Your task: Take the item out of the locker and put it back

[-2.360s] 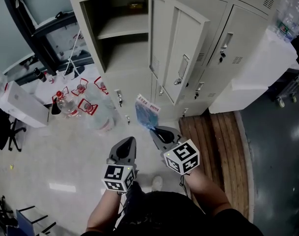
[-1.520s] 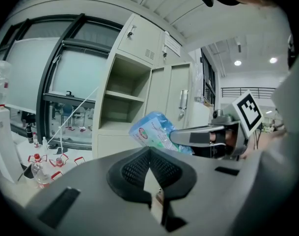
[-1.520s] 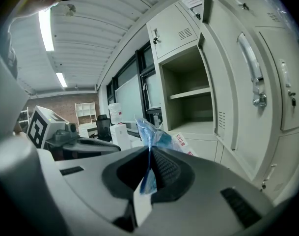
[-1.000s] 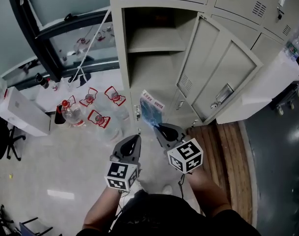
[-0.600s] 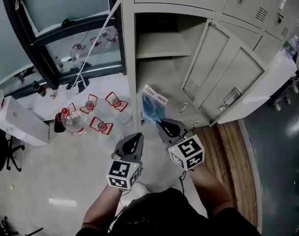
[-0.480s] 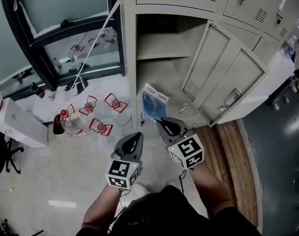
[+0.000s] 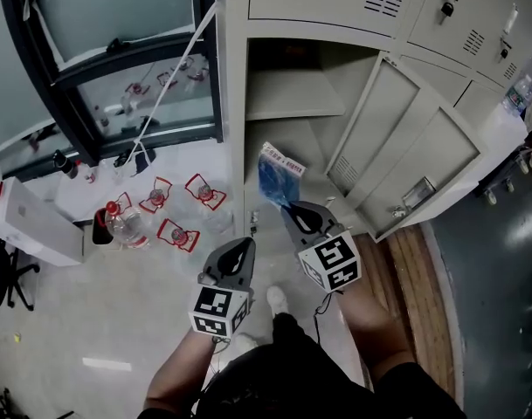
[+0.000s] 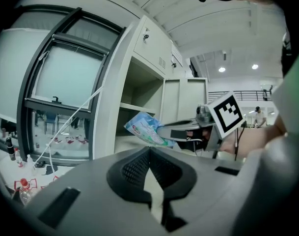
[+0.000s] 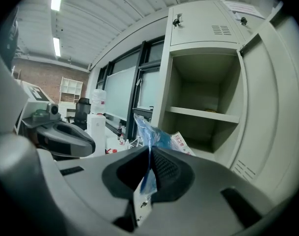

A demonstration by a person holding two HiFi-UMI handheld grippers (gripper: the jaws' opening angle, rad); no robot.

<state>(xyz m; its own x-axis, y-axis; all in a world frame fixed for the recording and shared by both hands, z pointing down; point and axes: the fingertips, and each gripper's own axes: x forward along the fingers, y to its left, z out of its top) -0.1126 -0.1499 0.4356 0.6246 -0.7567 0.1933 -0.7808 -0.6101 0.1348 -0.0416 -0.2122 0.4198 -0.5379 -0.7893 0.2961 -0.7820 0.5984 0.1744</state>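
A blue plastic packet (image 7: 274, 175) with a white printed label is pinched by its lower edge in my right gripper (image 7: 290, 209), which is shut on it. The packet stands upright in front of the open locker compartment (image 7: 287, 142), level with its floor below the inner shelf (image 7: 293, 103). In the right gripper view the packet (image 9: 158, 135) rises out of the closed jaws of the right gripper (image 9: 150, 154), with the shelf (image 9: 203, 113) behind. My left gripper (image 7: 244, 244) hangs lower left, shut and holding nothing. In the left gripper view the packet (image 8: 144, 128) shows beyond the left gripper (image 8: 150, 154).
The locker door (image 7: 397, 160) swings open to the right. Several water bottles with red handles (image 7: 161, 212) stand on the floor at left beside a white box (image 7: 30, 221). A black window frame (image 7: 117, 59) is at left, wooden planks (image 7: 414, 273) at right. A foot (image 7: 277, 299) shows below.
The person has stepped closer to the locker. My right gripper has carried the packet up toward the open compartment. The left gripper stays shut beside it.
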